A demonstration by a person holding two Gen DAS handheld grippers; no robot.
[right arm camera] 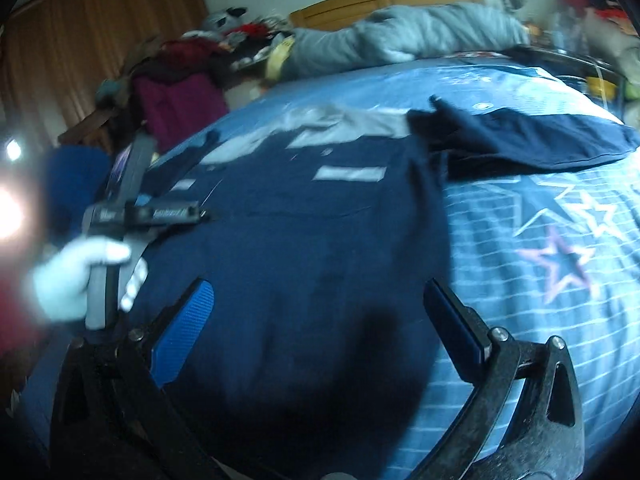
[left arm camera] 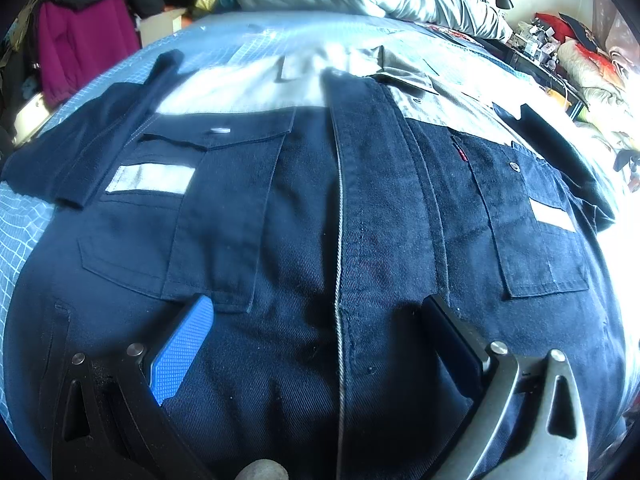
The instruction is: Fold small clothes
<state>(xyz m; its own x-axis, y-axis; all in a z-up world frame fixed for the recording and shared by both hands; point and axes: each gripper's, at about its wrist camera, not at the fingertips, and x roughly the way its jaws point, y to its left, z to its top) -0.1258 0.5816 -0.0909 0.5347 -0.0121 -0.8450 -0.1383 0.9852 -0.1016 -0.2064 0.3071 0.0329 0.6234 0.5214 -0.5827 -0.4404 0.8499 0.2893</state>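
Both the left gripper and right gripper are hovering with jaws spread wide, gripping nothing, over the navy shirt lying on the bed.

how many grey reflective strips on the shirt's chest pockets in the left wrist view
2. One strip lies on the pocket left of the button placket; the other strip is on the pocket at right. Both are on the navy shirt. More may be hidden underneath.

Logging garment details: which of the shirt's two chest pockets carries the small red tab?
The chest pocket right of the placket in the left wrist view; its red tab sits at its upper corner. The other pocket shows none.
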